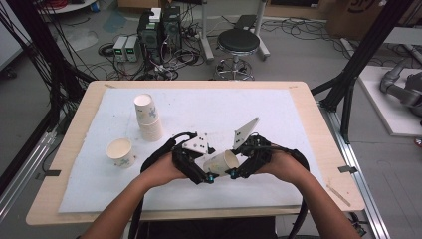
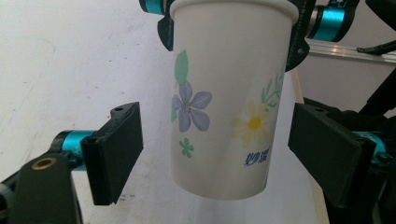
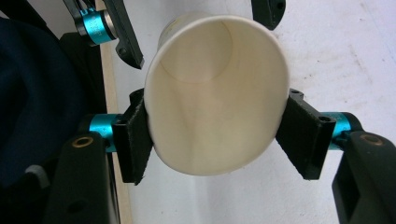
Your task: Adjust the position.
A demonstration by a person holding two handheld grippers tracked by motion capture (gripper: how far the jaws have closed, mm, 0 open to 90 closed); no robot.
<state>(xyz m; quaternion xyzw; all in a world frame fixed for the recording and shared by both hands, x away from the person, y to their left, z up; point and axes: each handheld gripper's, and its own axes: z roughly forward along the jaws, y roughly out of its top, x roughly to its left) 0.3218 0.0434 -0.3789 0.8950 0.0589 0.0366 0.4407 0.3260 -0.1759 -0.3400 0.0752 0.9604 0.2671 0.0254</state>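
Observation:
A paper cup (image 1: pixel 221 162) printed with flowers hangs tilted above the white mat near the table's front edge, between the two hands. My right gripper (image 1: pixel 238 172) is shut on it: in the right gripper view both pads (image 3: pixel 135 140) press the cup (image 3: pixel 215 93) just below its open rim, squeezing it slightly oval. My left gripper (image 1: pixel 209 177) faces it from the other side. In the left gripper view its jaws (image 2: pixel 219 149) stand open on either side of the cup's lower half (image 2: pixel 224 107), with a gap showing at each pad (image 2: pixel 116 149).
A stack of paper cups (image 1: pixel 147 117) stands at the mat's back left, and a single upright cup (image 1: pixel 120 152) sits in front of it. The white mat (image 1: pixel 249 104) covers most of the wooden table (image 1: pixel 318 139). A stool and cables are on the floor behind.

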